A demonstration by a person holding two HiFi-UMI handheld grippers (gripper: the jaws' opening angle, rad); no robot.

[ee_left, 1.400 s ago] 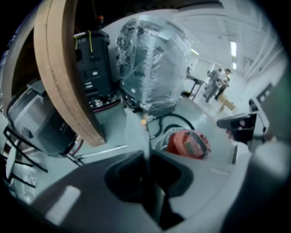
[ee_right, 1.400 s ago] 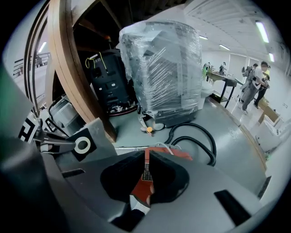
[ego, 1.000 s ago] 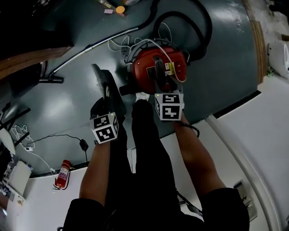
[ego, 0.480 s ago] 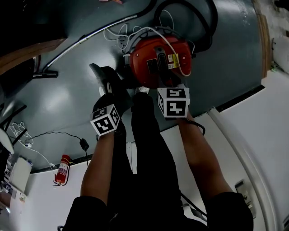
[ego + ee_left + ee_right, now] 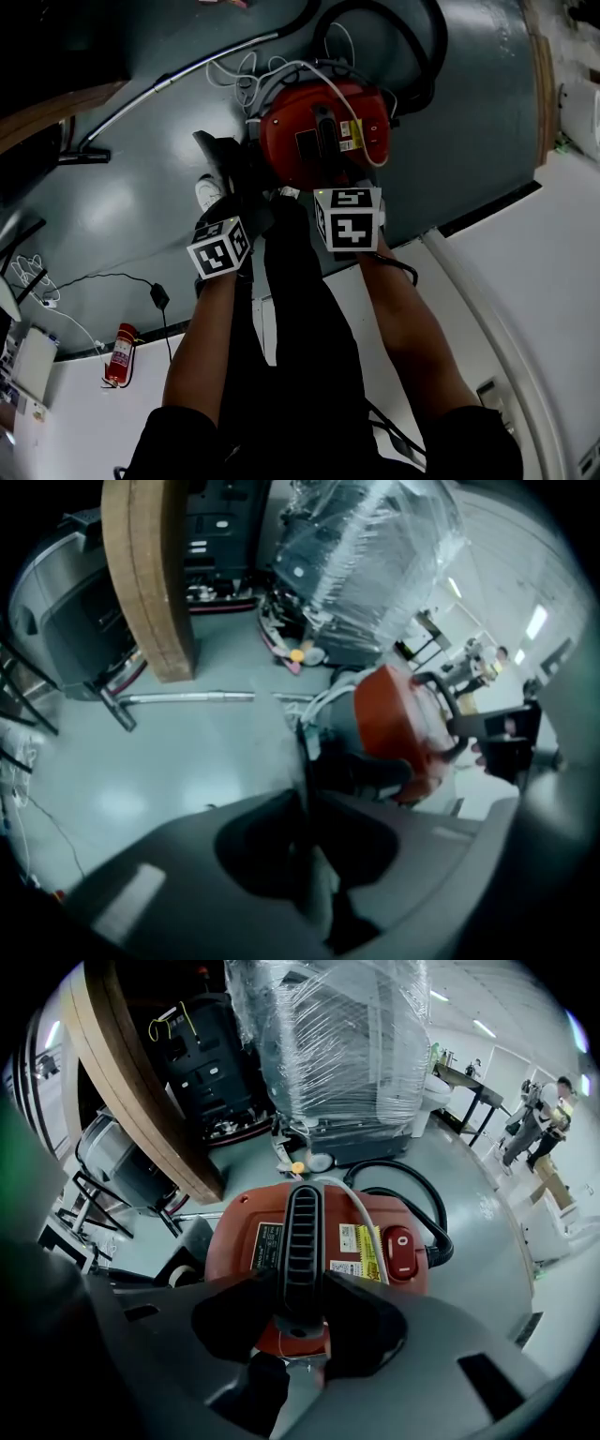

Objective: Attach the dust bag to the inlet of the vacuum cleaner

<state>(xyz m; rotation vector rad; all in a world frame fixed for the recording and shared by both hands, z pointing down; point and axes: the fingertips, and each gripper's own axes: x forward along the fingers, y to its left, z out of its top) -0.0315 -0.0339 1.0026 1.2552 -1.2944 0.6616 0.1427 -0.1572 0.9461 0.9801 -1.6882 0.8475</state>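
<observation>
left gripper on bag, right on handle

Very little resolves into legible print on my feed. On top of the red vacuum cleaner I see a black label with pale lines of print, a white label with what looks like a square code, and a yellow label. All are too small for me to read. Its red rocker switch carries a white stroke mark. The left marker cube and right marker cube show black-and-white square patterns, no letters.
</observation>
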